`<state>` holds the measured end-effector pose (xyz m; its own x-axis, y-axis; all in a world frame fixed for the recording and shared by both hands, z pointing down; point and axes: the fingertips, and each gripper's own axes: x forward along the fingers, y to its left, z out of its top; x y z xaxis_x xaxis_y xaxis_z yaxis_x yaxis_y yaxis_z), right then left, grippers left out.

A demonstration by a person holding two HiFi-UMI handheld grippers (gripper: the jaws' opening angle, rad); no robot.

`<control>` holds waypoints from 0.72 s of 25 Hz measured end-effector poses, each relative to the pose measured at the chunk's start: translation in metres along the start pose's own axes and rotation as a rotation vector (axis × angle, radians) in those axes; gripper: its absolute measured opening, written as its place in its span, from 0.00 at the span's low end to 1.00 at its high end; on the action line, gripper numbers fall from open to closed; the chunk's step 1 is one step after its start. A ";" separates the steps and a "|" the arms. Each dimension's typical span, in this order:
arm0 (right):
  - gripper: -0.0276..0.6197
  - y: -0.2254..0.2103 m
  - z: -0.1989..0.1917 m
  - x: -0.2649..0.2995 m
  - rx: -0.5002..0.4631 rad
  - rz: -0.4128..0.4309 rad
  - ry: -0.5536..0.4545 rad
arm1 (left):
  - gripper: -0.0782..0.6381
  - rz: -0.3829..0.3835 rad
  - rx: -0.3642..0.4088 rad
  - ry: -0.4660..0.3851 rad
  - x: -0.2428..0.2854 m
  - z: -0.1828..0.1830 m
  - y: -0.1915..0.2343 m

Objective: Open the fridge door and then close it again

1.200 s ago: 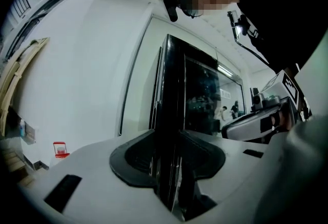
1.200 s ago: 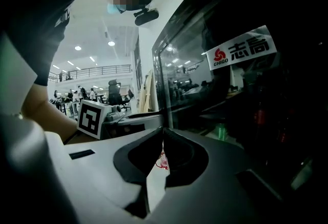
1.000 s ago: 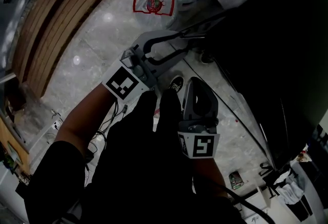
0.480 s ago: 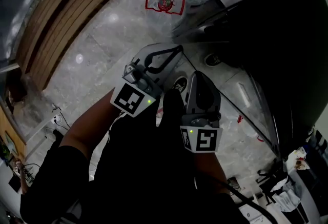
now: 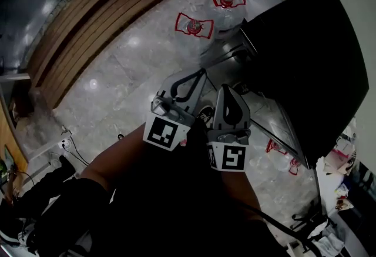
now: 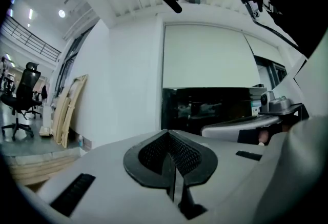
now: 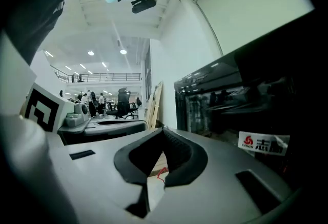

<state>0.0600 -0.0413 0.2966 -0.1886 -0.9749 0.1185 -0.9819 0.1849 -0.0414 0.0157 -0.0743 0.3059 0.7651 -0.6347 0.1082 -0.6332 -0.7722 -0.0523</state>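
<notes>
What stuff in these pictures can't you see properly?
- Fridge handle: in the head view the front is one black mass, so no handle shows.
- Whether its door is fully shut: in the head view the door edge is lost in the black.
- Inside the fridge: in the right gripper view dark glass and reflections hide the contents.
- Water bottles: in the head view the label print is too small.
- Floor under the person: in the head view dark clothing covers it.
</notes>
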 end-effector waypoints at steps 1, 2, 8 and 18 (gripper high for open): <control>0.07 0.001 0.007 -0.001 0.000 0.007 -0.001 | 0.12 0.018 0.000 0.004 -0.002 0.006 -0.001; 0.07 0.002 0.014 -0.002 -0.002 0.014 -0.004 | 0.12 0.039 -0.007 0.005 -0.004 0.013 -0.003; 0.07 0.011 0.049 -0.013 -0.044 0.069 -0.040 | 0.12 0.096 -0.018 -0.024 -0.022 0.050 -0.018; 0.07 0.025 0.080 -0.036 -0.064 0.137 -0.061 | 0.12 0.103 -0.077 -0.078 -0.039 0.084 -0.039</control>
<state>0.0436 -0.0119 0.2124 -0.3211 -0.9454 0.0551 -0.9466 0.3222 0.0108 0.0202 -0.0223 0.2208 0.7008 -0.7128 0.0290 -0.7133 -0.7006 0.0170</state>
